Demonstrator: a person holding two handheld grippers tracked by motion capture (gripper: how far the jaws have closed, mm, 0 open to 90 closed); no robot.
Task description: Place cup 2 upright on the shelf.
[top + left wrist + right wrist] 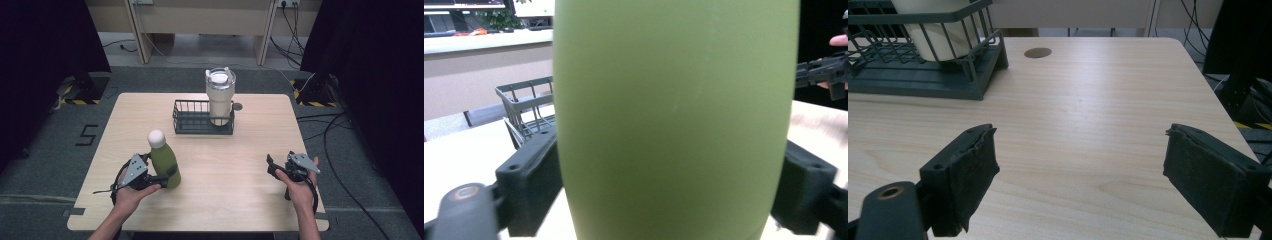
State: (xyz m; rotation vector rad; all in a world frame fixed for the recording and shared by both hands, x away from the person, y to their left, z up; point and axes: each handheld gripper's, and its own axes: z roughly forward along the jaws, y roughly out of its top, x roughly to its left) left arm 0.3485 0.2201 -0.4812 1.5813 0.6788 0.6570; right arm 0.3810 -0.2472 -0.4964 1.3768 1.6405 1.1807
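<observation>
An olive-green bottle (164, 161) with a white cap stands upright on the left front part of the wooden table (225, 200). My left gripper (168, 178) is shut on its lower body. In the left gripper view the green bottle (674, 100) sits between both black pads (531, 185), which press on its sides. My right gripper (273, 168) hovers over the right front of the table. In the right gripper view its jaws (1093, 170) stand open above bare wood, nothing between them.
A dark wire basket (192, 125) sits at the table's far middle, with a cream lidded tumbler (220, 97) standing in its right end. The basket (923, 75) is far left in the right gripper view, a round hole (1038, 52) in the tabletop beside it. Cables lie on the floor at right.
</observation>
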